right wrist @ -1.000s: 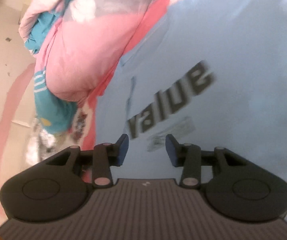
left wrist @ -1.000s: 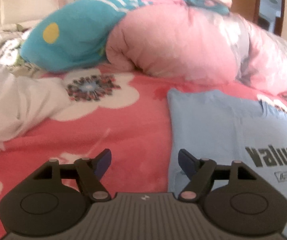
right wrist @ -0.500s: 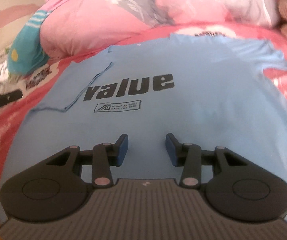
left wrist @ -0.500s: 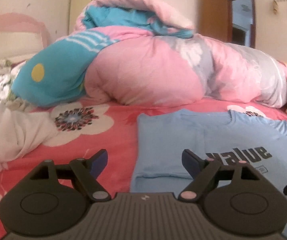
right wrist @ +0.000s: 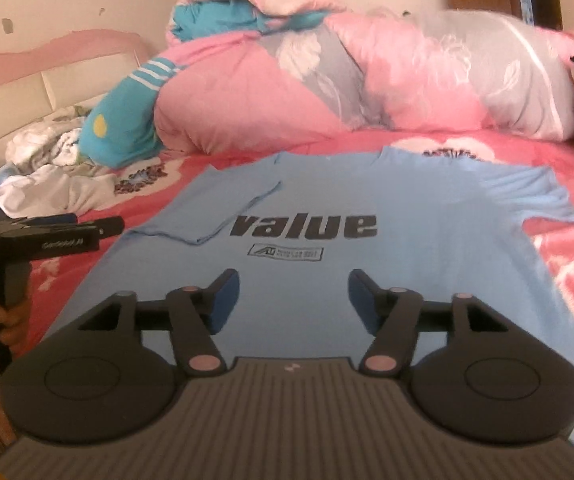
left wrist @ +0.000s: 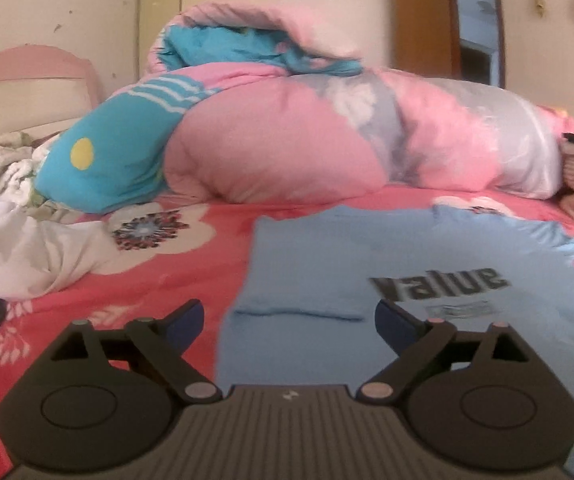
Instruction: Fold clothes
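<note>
Small print under "value" on blue t-shirt (right wrist: 367,200) unreadable. T-shirt flat on bed (left wrist: 159,276), left sleeve folded in. Left gripper (left wrist: 289,320) and right gripper (right wrist: 294,300) both empty, jaws just been opening, wider than before. Right view levelled out. Pink quilt (left wrist: 307,140) behind, white clothes (left wrist: 27,248) left.

This is a bedroom in a home: a bed spread with a red floral sheet (left wrist: 135,280) fills the view, with a pink padded headboard (left wrist: 27,80) against a scuffed cream wall. A rolled pink and turquoise quilt (left wrist: 287,140) lies heaped across the bed beside crumpled white laundry (left wrist: 19,248), and behind stand a pale yellow wardrobe (left wrist: 207,4) and an open wooden door (left wrist: 423,20)
</note>
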`<state>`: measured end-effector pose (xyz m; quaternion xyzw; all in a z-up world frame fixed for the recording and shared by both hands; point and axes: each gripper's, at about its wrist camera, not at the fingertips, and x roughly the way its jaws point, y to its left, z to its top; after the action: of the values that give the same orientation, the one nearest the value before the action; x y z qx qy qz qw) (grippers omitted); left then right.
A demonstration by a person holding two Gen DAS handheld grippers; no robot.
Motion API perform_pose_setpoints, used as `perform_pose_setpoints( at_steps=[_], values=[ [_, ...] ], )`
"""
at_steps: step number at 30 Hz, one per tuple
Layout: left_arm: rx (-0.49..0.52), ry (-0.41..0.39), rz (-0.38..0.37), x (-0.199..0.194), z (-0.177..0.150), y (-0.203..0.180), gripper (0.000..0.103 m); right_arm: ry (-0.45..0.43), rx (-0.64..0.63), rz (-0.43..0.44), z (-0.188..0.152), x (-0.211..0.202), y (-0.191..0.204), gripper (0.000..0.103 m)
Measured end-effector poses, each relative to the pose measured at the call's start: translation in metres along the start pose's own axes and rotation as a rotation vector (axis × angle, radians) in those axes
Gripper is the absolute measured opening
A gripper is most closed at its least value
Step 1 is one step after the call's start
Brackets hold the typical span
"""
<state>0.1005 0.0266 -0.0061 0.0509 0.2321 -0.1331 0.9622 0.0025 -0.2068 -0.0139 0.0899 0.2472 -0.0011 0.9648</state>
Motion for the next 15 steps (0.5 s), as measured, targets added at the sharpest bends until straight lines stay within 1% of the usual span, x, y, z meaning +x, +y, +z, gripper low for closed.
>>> perform_pose_setpoints(
  at_steps=[2,4,6,8,12,14,15],
  values=[
    [0.001,0.000,-0.005,-0.014,0.000,-0.015,0.094,-0.010,0.008,0.005,0.000,-0.007,-0.002,0.066],
    [-0.013,0.000,-0.034,-0.026,0.000,-0.028,0.095,-0.016,0.018,0.010,-0.002,-0.014,-0.004,0.068],
    [-0.030,0.006,-0.061,-0.035,-0.001,-0.039,0.097,-0.013,0.013,0.005,-0.005,-0.020,-0.006,0.073],
    [-0.040,0.023,-0.078,-0.042,0.000,-0.050,0.098,-0.011,0.012,-0.006,-0.007,-0.028,-0.009,0.081],
    [-0.043,0.054,-0.096,-0.049,-0.001,-0.064,0.100,-0.010,0.031,-0.030,-0.011,-0.042,-0.016,0.083],
    [-0.044,0.065,-0.091,-0.049,-0.001,-0.070,0.103,-0.017,0.041,-0.043,-0.013,-0.047,-0.021,0.091],
    [-0.044,0.071,-0.083,-0.048,-0.001,-0.073,0.103,-0.021,0.046,-0.049,-0.013,-0.050,-0.023,0.092]
  ],
)
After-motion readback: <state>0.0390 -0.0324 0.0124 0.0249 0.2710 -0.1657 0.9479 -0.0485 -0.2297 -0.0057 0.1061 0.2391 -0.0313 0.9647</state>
